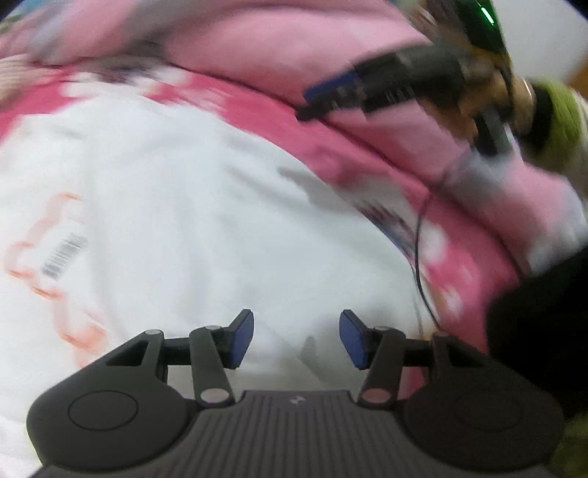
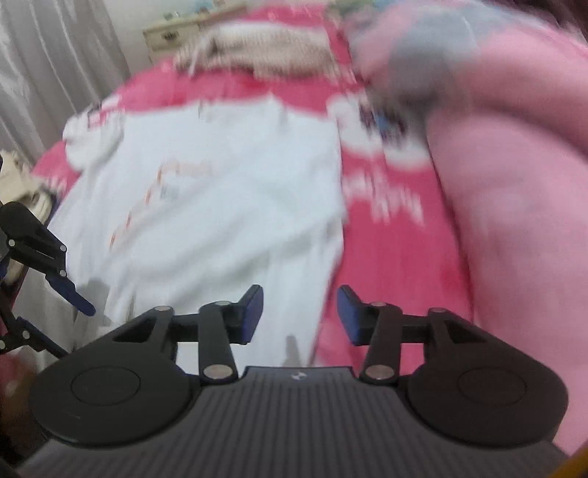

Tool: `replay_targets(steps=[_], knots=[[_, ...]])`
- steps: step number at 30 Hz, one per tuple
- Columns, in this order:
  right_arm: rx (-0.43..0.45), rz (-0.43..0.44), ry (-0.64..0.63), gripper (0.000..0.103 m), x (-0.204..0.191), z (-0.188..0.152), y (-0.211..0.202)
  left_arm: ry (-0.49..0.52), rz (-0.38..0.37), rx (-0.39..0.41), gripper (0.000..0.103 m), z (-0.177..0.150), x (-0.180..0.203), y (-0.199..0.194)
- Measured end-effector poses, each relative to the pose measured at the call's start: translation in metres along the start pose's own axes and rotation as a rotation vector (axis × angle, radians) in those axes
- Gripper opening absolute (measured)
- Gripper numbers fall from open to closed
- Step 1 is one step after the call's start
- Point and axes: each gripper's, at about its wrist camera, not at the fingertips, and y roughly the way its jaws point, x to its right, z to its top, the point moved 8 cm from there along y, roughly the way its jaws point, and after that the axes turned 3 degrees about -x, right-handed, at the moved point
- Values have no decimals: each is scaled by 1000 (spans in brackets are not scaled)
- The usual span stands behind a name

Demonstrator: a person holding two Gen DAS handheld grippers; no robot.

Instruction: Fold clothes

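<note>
A white shirt [image 1: 191, 206] with an orange outline print and a barcode mark lies spread flat on a red-and-white patterned bedspread [image 1: 264, 110]. My left gripper [image 1: 297, 338] is open just above the shirt's cloth, with nothing between its blue pads. My right gripper [image 2: 299, 316] is also open and empty, over the shirt's [image 2: 205, 206] right edge where it meets the bedspread [image 2: 389, 257]. The left wrist view shows the right gripper [image 1: 330, 95] at the upper right, held by a hand. At the left edge of the right wrist view is the left gripper [image 2: 75, 332]. Both views are blurred.
A bulky pale pink blanket [image 2: 514, 184] is heaped along the right side of the bed. A beige knitted item [image 2: 257, 47] lies at the far end. Grey curtains [image 2: 44, 66] and a small cream dresser [image 2: 169, 33] stand beyond the bed.
</note>
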Motion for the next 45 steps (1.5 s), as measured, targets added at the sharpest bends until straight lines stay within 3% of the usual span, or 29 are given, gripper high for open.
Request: replay_targets(steps=[4, 8, 12, 17, 18, 20, 22, 27, 35, 40, 42, 45], knots=[[53, 13, 36, 49, 16, 51, 53, -178, 73, 124, 53, 39, -67, -2], [90, 52, 187, 49, 49, 94, 108, -285, 164, 204, 52, 66, -127, 9], [68, 101, 333, 49, 77, 129, 164, -283, 239, 262, 52, 94, -157, 20], [19, 143, 328, 49, 80, 160, 218, -292, 277, 323, 51, 118, -186, 26], [-1, 147, 314, 47, 79, 162, 225, -293, 285, 332, 51, 120, -190, 25], [-50, 147, 275, 33, 74, 164, 238, -306, 293, 336, 51, 123, -197, 30], [-59, 143, 207, 6, 64, 166, 238, -322, 307, 325, 50, 124, -206, 40], [71, 35, 57, 4, 60, 174, 203, -346, 313, 323, 47, 116, -217, 49], [98, -100, 5, 6, 82, 162, 220, -300, 354, 340, 48, 118, -214, 43], [127, -173, -13, 24, 91, 164, 221, -256, 390, 303, 50, 120, -220, 56], [76, -195, 15, 25, 101, 159, 232, -264, 391, 316, 50, 121, -221, 54], [97, -196, 77, 26, 108, 156, 216, -316, 380, 336, 50, 117, -222, 42]])
